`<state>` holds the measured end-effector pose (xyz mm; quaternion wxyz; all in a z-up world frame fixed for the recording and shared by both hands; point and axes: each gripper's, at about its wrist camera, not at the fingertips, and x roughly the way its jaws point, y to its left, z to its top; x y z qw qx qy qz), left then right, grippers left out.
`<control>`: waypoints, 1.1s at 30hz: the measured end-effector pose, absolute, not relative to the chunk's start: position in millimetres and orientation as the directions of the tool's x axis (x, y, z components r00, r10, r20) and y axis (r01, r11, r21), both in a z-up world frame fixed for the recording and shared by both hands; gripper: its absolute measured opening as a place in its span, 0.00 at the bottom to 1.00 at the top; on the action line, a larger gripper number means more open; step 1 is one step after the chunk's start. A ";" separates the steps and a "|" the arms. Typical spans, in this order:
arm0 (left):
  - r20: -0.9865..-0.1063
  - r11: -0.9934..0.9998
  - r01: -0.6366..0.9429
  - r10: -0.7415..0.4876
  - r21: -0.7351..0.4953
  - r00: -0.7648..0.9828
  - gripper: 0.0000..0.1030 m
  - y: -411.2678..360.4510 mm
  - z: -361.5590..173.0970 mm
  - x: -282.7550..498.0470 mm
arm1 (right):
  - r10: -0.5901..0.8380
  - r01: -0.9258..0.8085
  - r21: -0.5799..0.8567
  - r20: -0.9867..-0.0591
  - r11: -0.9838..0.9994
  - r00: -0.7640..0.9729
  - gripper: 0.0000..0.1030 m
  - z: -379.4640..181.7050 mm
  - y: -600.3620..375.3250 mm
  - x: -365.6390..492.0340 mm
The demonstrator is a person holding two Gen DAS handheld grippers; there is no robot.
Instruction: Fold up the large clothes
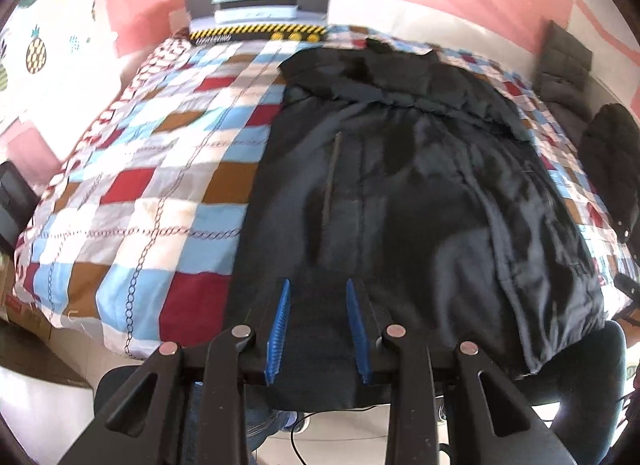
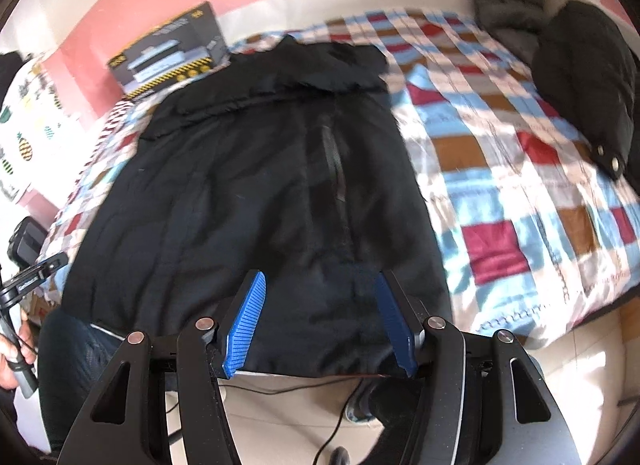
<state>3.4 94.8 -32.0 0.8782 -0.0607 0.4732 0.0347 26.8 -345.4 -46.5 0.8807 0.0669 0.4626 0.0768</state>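
Dark coat lay flat on bed, hem at near edge. Left tool narrowly apart over hem, not clamped. Right tool apart, unclamped, hem between. Best: both bite hem corners evenly, lift together toward collar.

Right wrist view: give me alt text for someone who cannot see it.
A large black padded jacket lies spread flat on a checked red, blue, brown and white bedspread. The right gripper, blue-padded fingers apart, straddles the jacket's near hem at the bed's edge.
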 end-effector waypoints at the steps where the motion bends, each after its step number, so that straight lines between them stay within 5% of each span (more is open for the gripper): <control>1: -0.841 0.989 -0.127 0.001 -0.080 0.541 0.34 98.4 -35.3 5.5 | 0.194 -0.064 0.190 -0.809 0.980 0.555 0.61 -49.5 -350.0 28.2; 3: -0.847 0.985 -0.145 -0.001 -0.092 0.531 0.44 108.6 -43.1 9.0 | 0.189 -0.044 0.197 -0.819 0.979 0.541 0.64 -56.8 -361.4 32.7; 15: -0.894 0.952 -0.209 -0.118 -0.226 0.431 0.61 155.2 -94.0 48.9 | 0.266 0.098 0.332 -0.873 0.938 0.409 0.65 -111.7 -426.5 82.6; 20: -0.882 0.935 -0.186 -0.202 -0.303 0.426 0.59 145.5 -94.7 42.8 | 0.403 0.107 0.465 -0.844 0.879 0.355 0.65 -125.0 -423.9 79.8; 33: -0.883 0.930 -0.156 -0.250 -0.334 0.397 0.55 124.4 -102.9 18.2 | 0.466 0.101 0.512 -0.834 0.853 0.295 0.62 -131.1 -428.1 75.3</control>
